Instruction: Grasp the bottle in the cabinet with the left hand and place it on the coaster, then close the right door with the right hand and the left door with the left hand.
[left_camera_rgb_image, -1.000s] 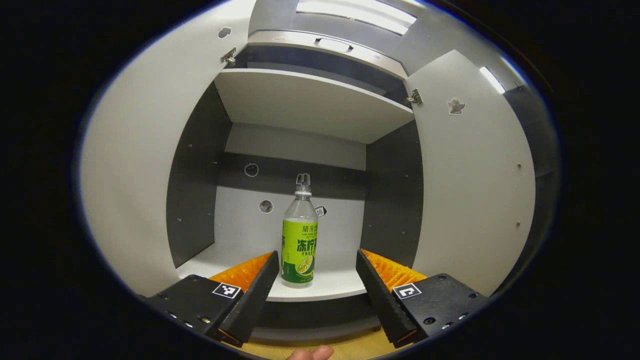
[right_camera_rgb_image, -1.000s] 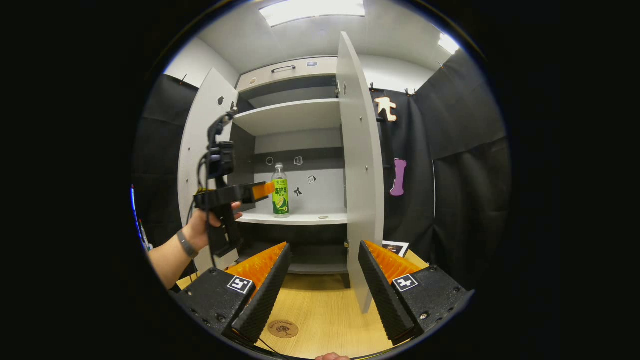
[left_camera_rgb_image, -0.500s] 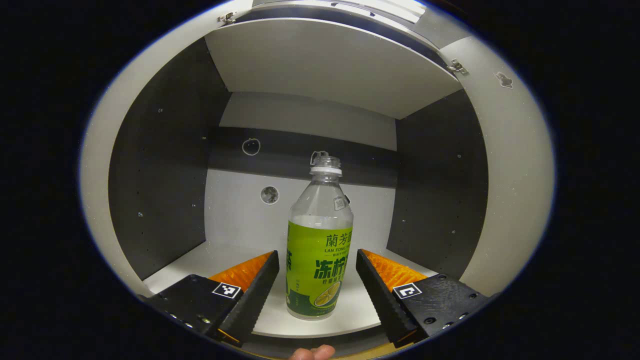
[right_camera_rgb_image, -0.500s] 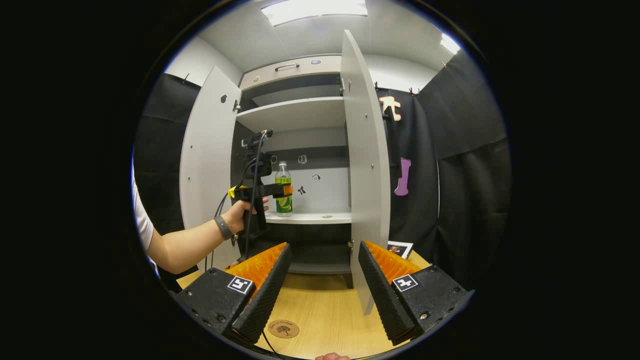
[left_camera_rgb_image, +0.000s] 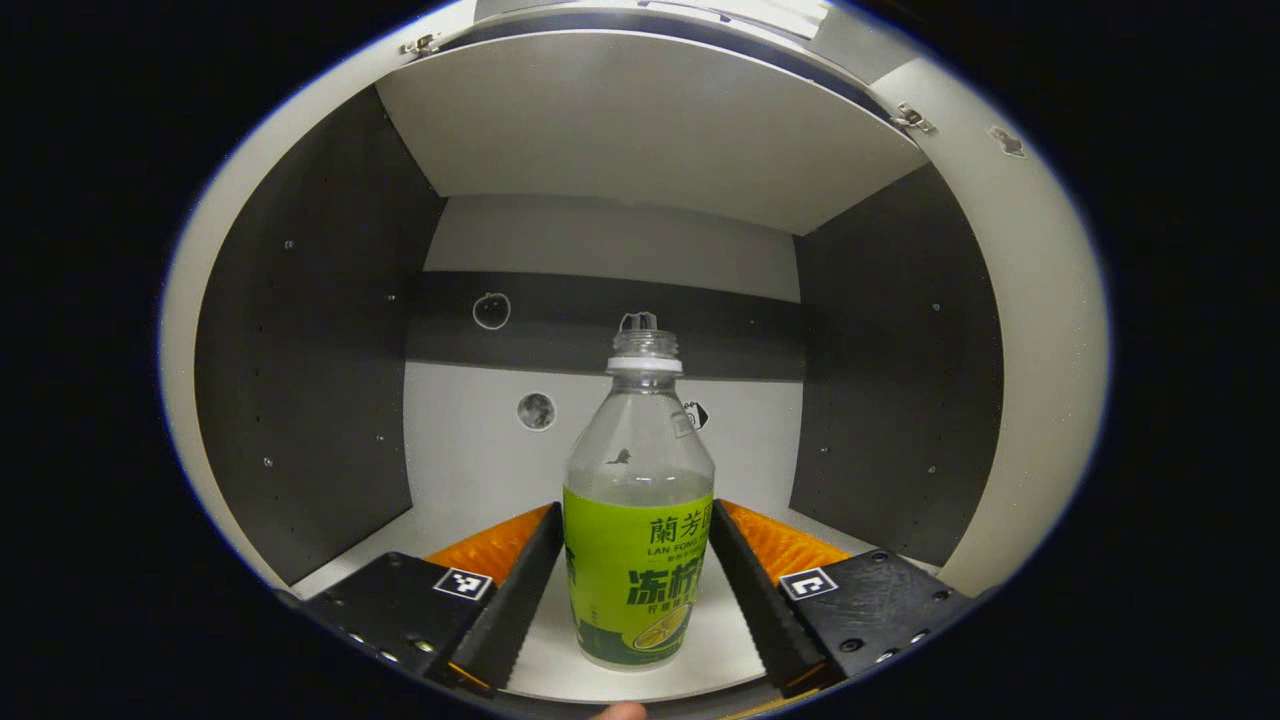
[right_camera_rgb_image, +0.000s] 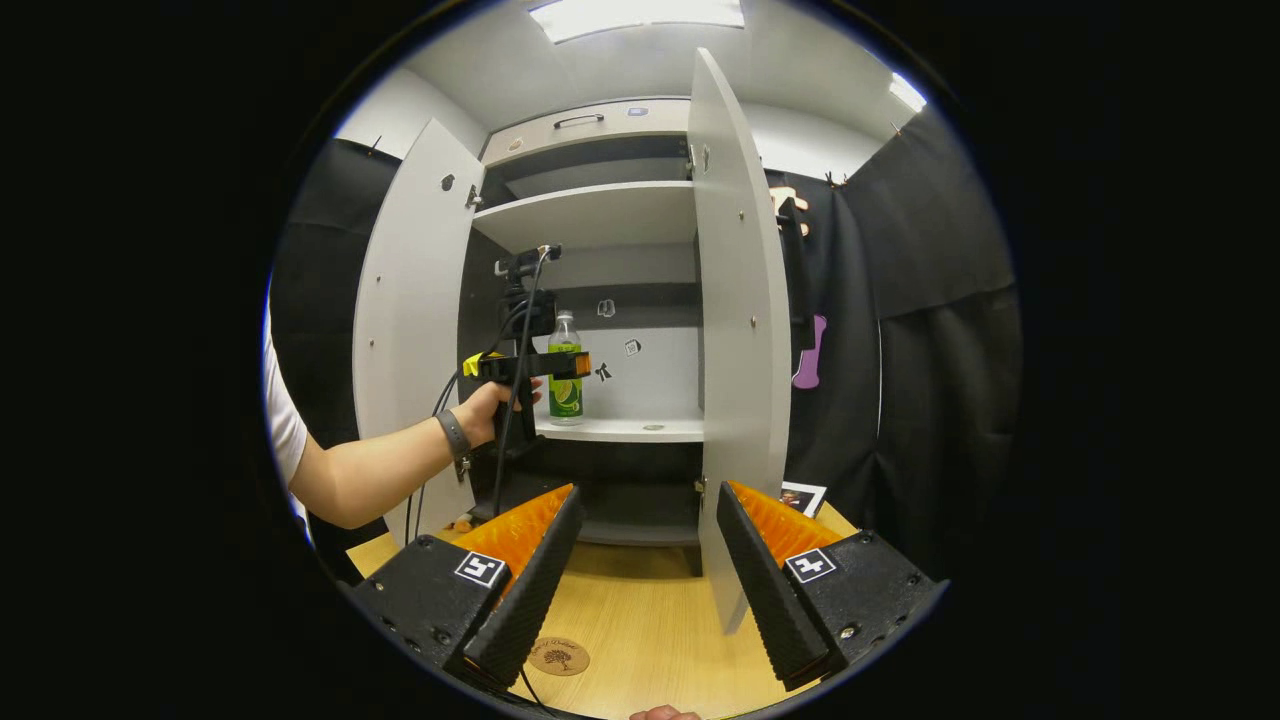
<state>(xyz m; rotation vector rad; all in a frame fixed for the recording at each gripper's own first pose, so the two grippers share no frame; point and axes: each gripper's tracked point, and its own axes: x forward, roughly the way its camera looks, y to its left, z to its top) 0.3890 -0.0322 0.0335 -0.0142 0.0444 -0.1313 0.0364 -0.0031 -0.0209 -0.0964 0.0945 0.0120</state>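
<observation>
Barely started — my left gripper (left_camera_rgb_image: 637, 590) straddles the green-label bottle (left_camera_rgb_image: 638, 510), jaws spread, not squeezing. Coaster (right_camera_rgb_image: 559, 656) empty, both doors open, right gripper (right_camera_rgb_image: 640, 570) idle and spread.

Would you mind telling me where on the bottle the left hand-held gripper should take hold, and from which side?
Grip the bottle on its labelled middle, coming straight in from the cabinet's open front. It stands upright on the shelf, and the left hand-held gripper is level, its open fingers on either side of that straight section.
</observation>
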